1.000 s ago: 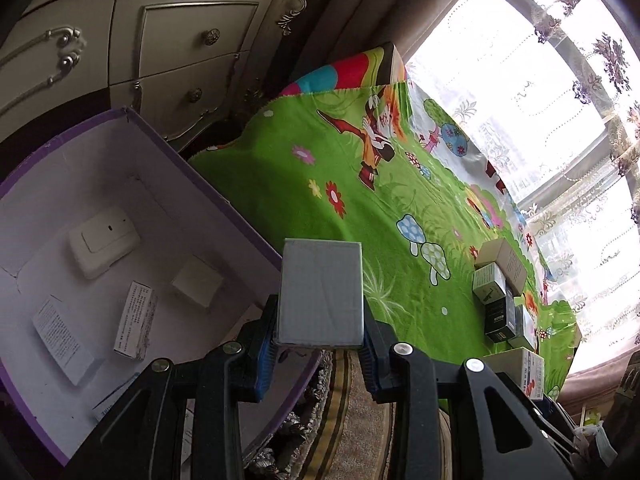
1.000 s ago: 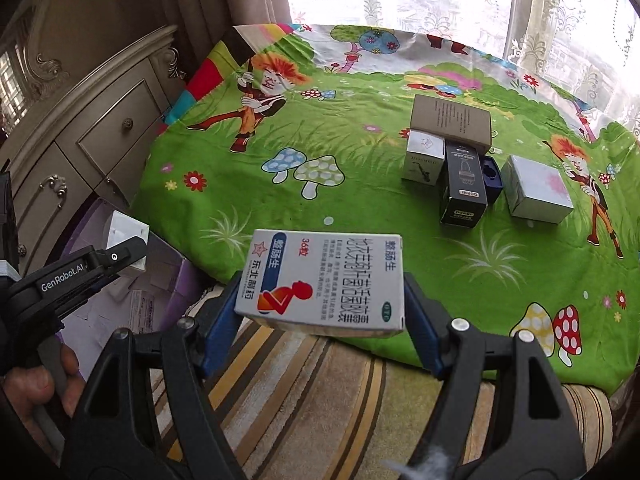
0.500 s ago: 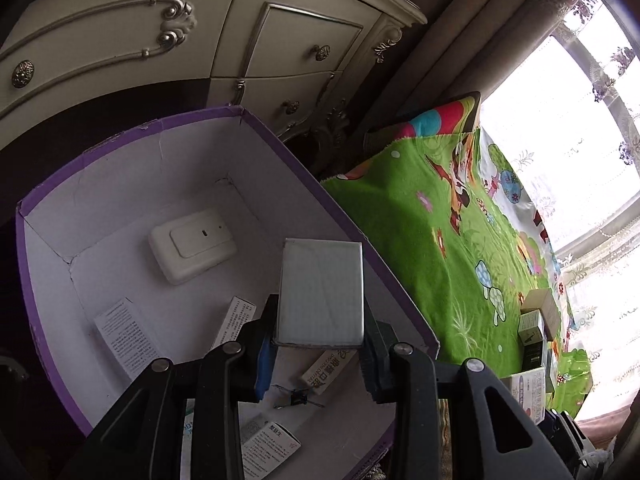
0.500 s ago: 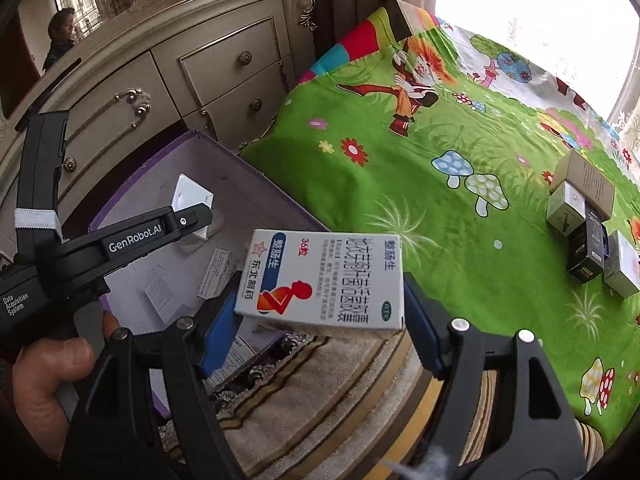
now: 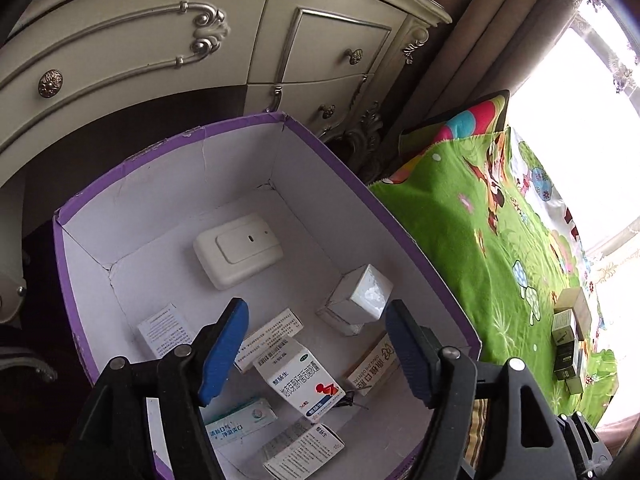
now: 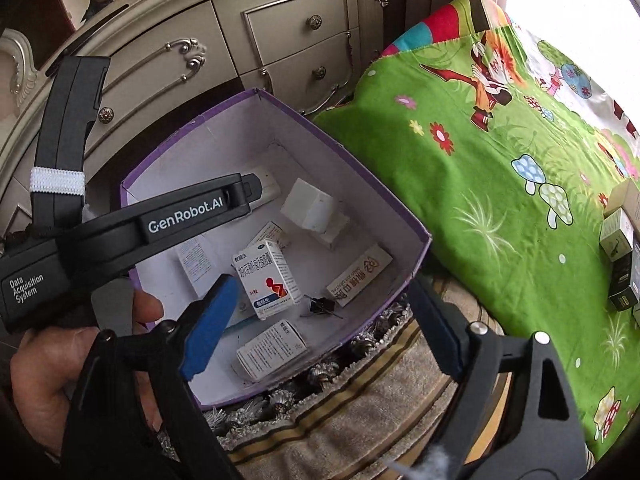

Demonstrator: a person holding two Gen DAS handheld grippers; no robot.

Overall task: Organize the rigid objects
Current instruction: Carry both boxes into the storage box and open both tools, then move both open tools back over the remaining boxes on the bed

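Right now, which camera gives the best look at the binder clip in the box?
The right wrist view: the black binder clip lies unobstructed on the box floor, beside the red-figure medicine box. The left wrist view shows only part of it, small, near a gripper finger.

Small boxes (image 5: 356,300) lie in the carton (image 5: 420,256), left of the blanket (image 5: 480,264).
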